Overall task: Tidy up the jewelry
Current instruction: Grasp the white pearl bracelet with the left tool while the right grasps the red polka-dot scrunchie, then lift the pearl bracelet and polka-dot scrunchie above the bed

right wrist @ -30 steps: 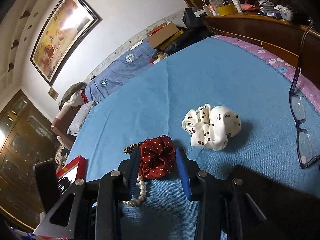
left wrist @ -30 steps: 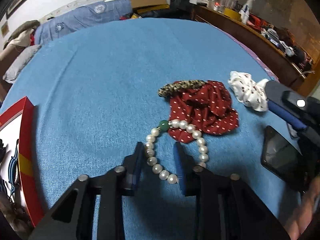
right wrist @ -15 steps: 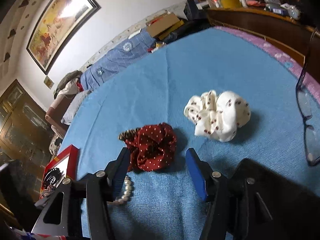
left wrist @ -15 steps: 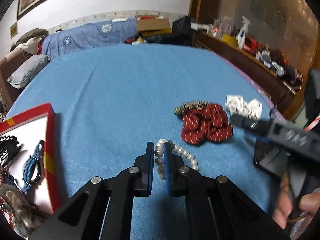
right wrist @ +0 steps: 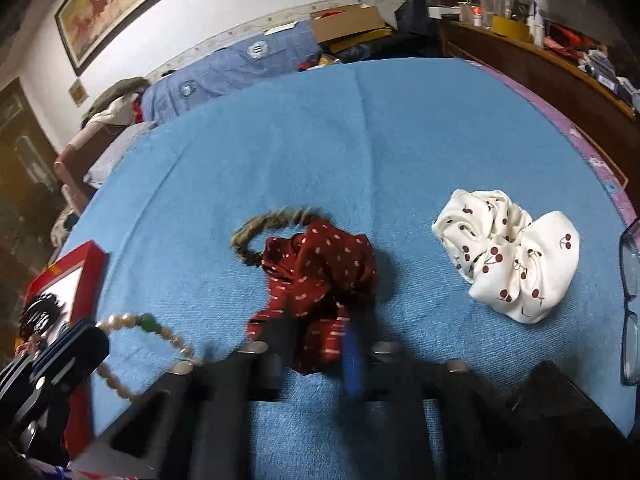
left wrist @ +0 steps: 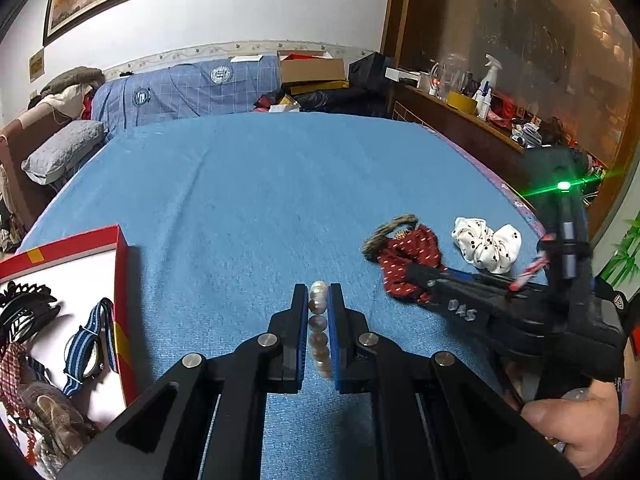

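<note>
My left gripper (left wrist: 319, 300) is shut on a pearl bracelet (left wrist: 318, 322) with a green bead and holds it above the blue bedspread; the bracelet also shows hanging at the left in the right wrist view (right wrist: 160, 330). My right gripper (right wrist: 318, 344) is closing around a red dotted scrunchie (right wrist: 320, 272), also visible in the left wrist view (left wrist: 408, 256). A brown braided hair tie (right wrist: 276, 220) lies against the scrunchie. A white cherry scrunchie (right wrist: 512, 256) lies to the right. A red-rimmed white box (left wrist: 120, 280) sits at the left.
The box holds a striped-strap watch (left wrist: 86, 344), a black hair claw (left wrist: 24, 312) and other pieces. Glasses (right wrist: 630, 300) lie at the right edge of the bed. A cluttered wooden shelf (left wrist: 480, 120) runs along the right; pillows lie at the far end.
My left gripper closed on the pearl bracelet and lifted it off the bed. My right gripper moved down onto the red scrunchie and its fingers came together around it.
</note>
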A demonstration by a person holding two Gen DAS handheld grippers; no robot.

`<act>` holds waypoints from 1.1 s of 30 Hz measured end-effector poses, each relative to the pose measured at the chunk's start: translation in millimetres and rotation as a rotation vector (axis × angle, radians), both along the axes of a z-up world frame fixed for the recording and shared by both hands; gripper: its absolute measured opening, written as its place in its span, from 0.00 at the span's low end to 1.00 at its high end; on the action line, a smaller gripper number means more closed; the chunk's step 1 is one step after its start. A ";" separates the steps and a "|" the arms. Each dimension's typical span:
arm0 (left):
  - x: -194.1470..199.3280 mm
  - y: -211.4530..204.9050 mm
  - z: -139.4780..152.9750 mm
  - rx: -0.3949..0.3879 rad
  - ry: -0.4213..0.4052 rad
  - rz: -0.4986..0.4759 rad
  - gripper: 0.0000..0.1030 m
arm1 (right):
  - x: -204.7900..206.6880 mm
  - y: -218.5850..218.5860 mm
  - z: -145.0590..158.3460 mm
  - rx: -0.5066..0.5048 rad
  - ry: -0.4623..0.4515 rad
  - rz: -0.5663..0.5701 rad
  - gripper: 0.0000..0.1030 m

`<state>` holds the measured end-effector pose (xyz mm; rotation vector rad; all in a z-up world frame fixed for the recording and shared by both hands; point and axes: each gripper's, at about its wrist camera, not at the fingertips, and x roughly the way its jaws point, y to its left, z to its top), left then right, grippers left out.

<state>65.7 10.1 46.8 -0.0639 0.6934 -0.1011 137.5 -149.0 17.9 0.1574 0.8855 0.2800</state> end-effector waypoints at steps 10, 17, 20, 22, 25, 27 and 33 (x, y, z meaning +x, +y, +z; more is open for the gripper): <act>-5.1 0.6 4.7 0.015 -0.034 0.018 0.08 | -56.9 -12.9 44.3 0.080 -0.200 0.021 0.13; -9.7 -0.5 10.4 0.035 -0.074 0.046 0.08 | -73.9 -2.5 54.8 0.075 -0.290 0.046 0.13; -10.0 -0.8 11.6 0.040 -0.077 0.050 0.08 | -73.3 0.0 54.2 0.073 -0.282 0.052 0.13; -10.3 -2.1 12.7 0.047 -0.084 0.052 0.08 | -73.4 0.3 54.1 0.073 -0.282 0.052 0.13; -12.8 -4.9 13.7 0.059 -0.098 0.053 0.08 | -73.2 1.8 52.5 0.063 -0.283 0.053 0.13; -12.5 -6.2 14.7 0.064 -0.104 0.054 0.08 | -73.0 2.4 50.6 0.061 -0.279 0.056 0.13; -15.5 -6.7 18.4 0.071 -0.134 0.060 0.08 | -71.4 4.6 46.3 0.051 -0.275 0.059 0.13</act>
